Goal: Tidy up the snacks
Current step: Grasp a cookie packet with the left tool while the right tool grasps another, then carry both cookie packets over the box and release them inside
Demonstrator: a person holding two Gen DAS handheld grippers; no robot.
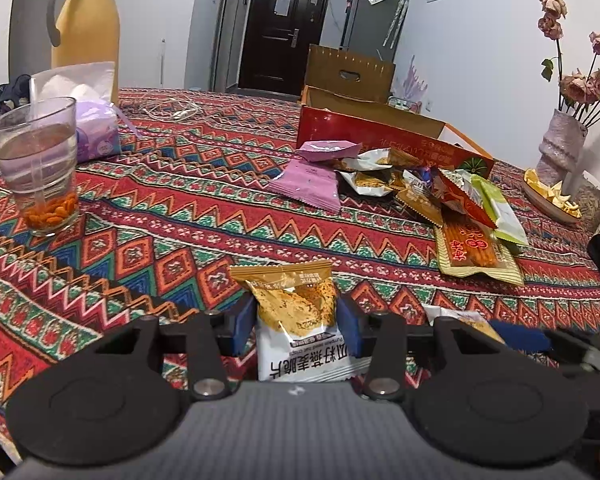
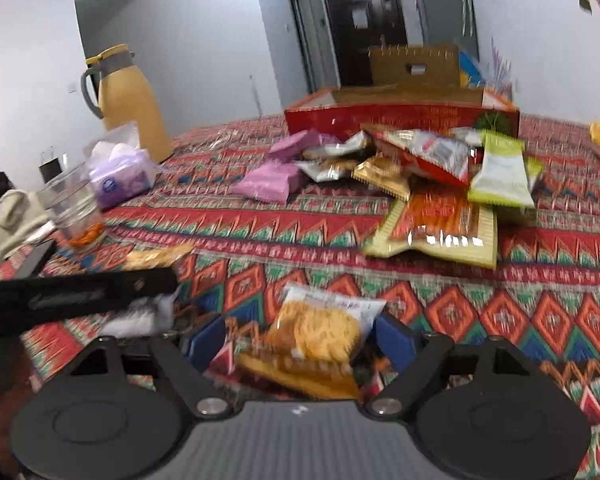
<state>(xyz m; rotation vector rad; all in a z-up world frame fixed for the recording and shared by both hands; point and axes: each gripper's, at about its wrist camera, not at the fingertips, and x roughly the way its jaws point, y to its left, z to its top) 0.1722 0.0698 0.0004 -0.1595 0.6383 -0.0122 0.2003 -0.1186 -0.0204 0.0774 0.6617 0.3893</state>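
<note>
- Nearest of all, the left gripper (image 1: 296, 326) is clamped on a cracker packet (image 1: 296, 308): both blue pads press its sides, and the packet stands upright between them with its gold top edge up and its white printed end toward the handle.
- Far left on the patterned tablecloth (image 1: 172, 216) stands a drinking glass (image 1: 40, 164) holding water, with orange bits at the bottom and a straw in it.
- Just behind it lies a purple tissue pack (image 1: 98, 136), and behind that a yellow thermos jug (image 1: 86, 28) with a grey handle.
- Toward the middle, two pink sachets (image 1: 306, 184) lie at the left edge of the snack pile (image 1: 432, 196), which is a loose heap of gold, red, white and green wrappers.
- Right behind the pile is an open red box (image 1: 380, 136), its cardboard flaps up; the heap touches its front wall.
- Over on the far right, a vase of dried roses (image 1: 560, 152) stands beside a small dish of yellowish pieces.
- From the right wrist view, which is blurred, the right gripper (image 2: 300, 340) has its jaws spread wide, with a second cracker packet (image 2: 320, 332) lying flat on the cloth between them; the left pad is clear of it, and I cannot tell whether the right pad touches.
- At the left of that view, a black bar of the other tool (image 2: 80, 292) crosses low over the cloth.
</note>
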